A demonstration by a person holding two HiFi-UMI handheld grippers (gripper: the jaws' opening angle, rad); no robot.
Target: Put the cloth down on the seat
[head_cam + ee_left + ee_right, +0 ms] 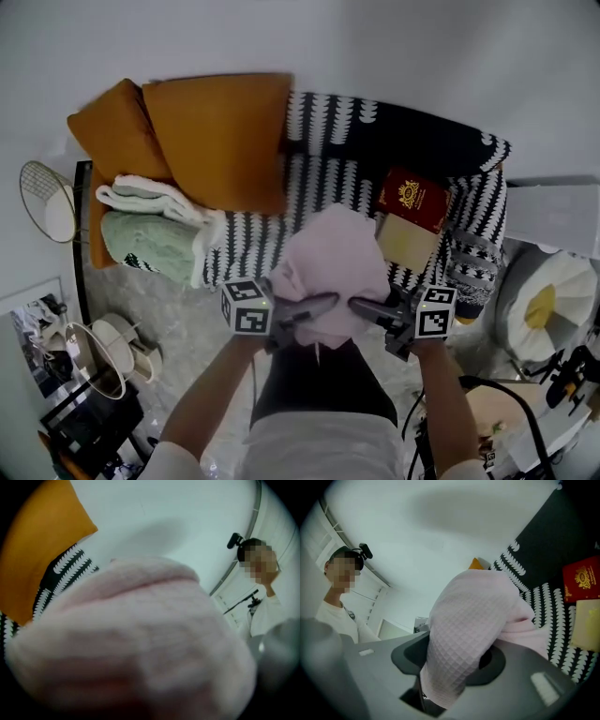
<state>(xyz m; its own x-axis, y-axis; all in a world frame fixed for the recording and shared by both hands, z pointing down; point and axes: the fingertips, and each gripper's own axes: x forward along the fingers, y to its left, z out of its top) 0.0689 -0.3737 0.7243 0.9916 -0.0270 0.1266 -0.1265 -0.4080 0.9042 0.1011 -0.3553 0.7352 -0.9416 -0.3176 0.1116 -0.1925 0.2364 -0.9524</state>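
Cloth (333,262), judged light and limp, is clamped at opposite edges by left hand-held gripper (317,305) and right hand-held gripper (367,308).

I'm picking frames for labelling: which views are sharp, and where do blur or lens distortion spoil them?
Head view: evenly lit and fairly sharp, the pink cloth clear, edges bent by the wide lens. Left gripper view: the pink cloth fills most of the frame, out of focus, dark at the bottom. Right gripper view: its waffle weave is crisp, corners vignetted black.
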